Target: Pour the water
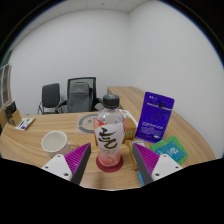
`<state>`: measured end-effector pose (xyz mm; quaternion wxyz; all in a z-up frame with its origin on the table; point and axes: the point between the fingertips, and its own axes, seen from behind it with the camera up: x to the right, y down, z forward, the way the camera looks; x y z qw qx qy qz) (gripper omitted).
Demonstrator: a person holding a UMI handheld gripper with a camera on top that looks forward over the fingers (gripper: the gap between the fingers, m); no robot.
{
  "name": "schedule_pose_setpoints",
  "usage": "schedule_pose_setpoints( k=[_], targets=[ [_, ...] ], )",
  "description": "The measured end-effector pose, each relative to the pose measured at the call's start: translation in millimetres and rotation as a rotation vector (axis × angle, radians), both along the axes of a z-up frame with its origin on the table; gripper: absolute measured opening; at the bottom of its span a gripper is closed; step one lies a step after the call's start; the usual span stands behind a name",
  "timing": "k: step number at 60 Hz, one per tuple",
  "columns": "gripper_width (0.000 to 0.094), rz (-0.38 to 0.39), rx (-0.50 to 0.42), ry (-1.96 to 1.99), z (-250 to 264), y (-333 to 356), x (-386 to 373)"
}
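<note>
Clear plastic bottle [110, 138] stands upright between my tongs [111, 165], pads flanking its base; I can't tell if they grip. White cup [54, 141] waits left on the bench [40, 160]. Squeeze squarely, low, before lifting.

Table [40, 158]: light wood top, curving round ahead of the hand-held gripper.
Blue pouch [156, 118]: standing upright on the table, ahead and to the right of the hand-held gripper.
Teal packet [171, 147]: lying flat on the table, just in front of the blue pouch.
Chairs [80, 94]: two dark office chairs, well beyond the table against the wall.
Small flat item [24, 124]: far left on the table; too small to tell what it is.
Walls [100, 40]: plain white.
</note>
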<state>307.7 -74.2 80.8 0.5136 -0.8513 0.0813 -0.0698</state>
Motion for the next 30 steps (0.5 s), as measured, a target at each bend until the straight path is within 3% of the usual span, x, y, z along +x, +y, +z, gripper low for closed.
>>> schedule_pose_setpoints(
  k=[30],
  targets=[
    [0.0859, 0.056, -0.047, -0.005, 120.6, -215.2, -124.2]
  ],
)
